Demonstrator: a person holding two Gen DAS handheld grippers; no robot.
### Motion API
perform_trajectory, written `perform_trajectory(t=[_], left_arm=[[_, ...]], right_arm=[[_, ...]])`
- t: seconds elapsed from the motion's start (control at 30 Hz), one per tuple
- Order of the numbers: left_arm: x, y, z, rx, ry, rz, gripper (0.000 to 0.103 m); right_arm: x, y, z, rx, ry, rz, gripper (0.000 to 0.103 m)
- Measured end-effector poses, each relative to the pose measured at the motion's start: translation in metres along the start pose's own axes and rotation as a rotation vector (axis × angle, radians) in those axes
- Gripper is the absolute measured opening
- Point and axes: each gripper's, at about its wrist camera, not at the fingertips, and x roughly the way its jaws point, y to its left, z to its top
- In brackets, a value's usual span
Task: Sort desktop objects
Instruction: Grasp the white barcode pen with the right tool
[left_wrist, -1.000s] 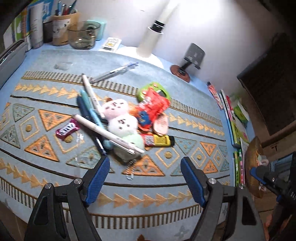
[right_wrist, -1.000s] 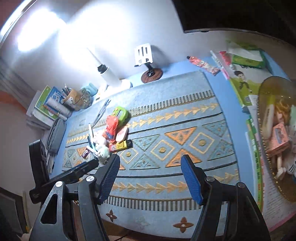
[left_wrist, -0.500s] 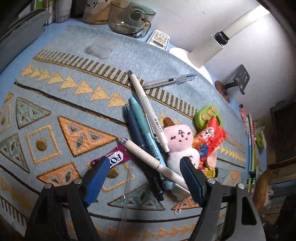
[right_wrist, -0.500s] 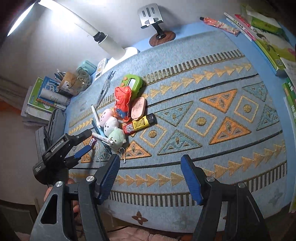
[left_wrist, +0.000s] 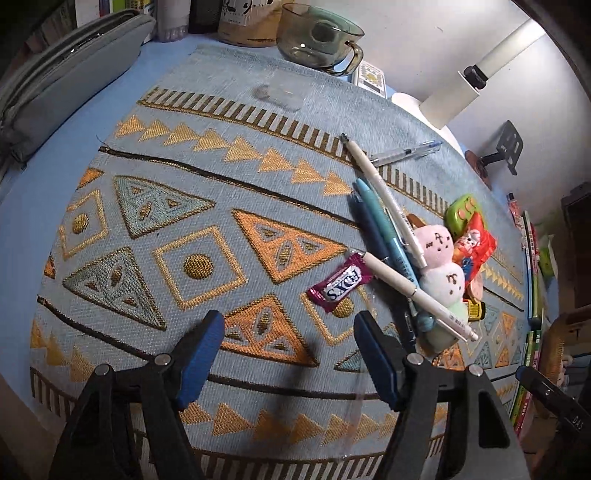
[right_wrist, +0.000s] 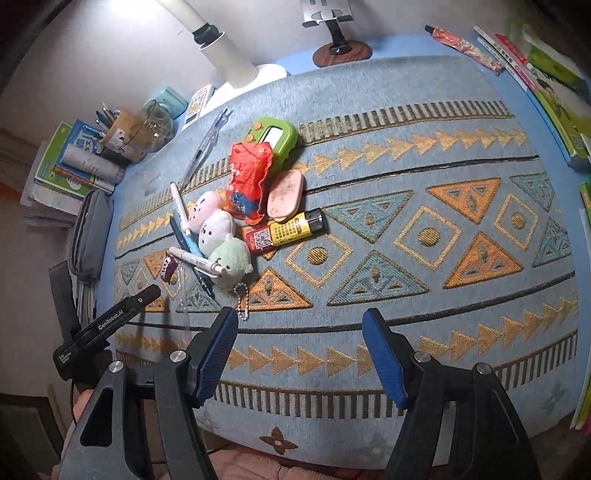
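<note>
Tan paper pen cup (right_wrist: 120, 134) holds pens, while the magenta candy wrapper (left_wrist: 341, 282) sits just beyond the closing, empty left gripper (left_wrist: 288, 354); right gripper (right_wrist: 299, 352) gapes empty.

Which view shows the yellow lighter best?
The right wrist view: the yellow lighter lies in full sight on the mat, label and black cap clear, beside the red snack packet. The left wrist view shows only a yellow sliver behind the plush toys.
</note>
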Motion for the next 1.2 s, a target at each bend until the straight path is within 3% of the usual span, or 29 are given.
perform_trajectory(t=[0.23,0.3,0.37,0.43,0.63,0.73,0.83,0.9,0.97,1.2], left_arm=[[0.009,-0.004,-0.005,0.017,0.016,-0.021,0.069],[0.008,-0.001,-0.011,0.022,0.018,-0.013,0.069],[0.006,0.007,-0.012,0.005,0.021,-0.023,0.069],[0.003,0.016,-0.014,-0.015,0.017,-0.043,0.069],[0.0,0.024,-0.016,-0.013,0.025,-0.076,0.069],[0.0,0.024,-0.017,-0.002,0.032,-0.089,0.07],[0.0,0.02,-0.015,0.01,0.032,-0.098,0.07],[0.0,0.017,-0.01,0.01,0.026,-0.112,0.07],[0.001,0.011,-0.003,0.014,0.021,-0.132,0.07],[0.008,-0.023,0.03,0.056,-0.015,-0.181,0.07]], right_arm=[[0.019,0.065,0.013,-0.292,-0.1,-0.058,0.068],[0.033,0.085,0.014,-0.384,-0.088,-0.066,0.061],[0.045,0.105,0.011,-0.488,-0.093,-0.068,0.037],[0.055,0.125,0.007,-0.597,-0.116,-0.103,0.025],[0.086,0.151,0.004,-0.749,-0.094,-0.144,0.025],[0.102,0.15,0.002,-0.766,-0.087,-0.193,0.026],[0.104,0.147,0.0,-0.757,-0.107,-0.183,0.024],[0.1,0.146,-0.002,-0.739,-0.12,-0.17,0.016],[0.092,0.142,-0.004,-0.69,-0.128,-0.137,0.01],[0.053,0.094,-0.002,-0.408,-0.149,-0.043,0.01]])
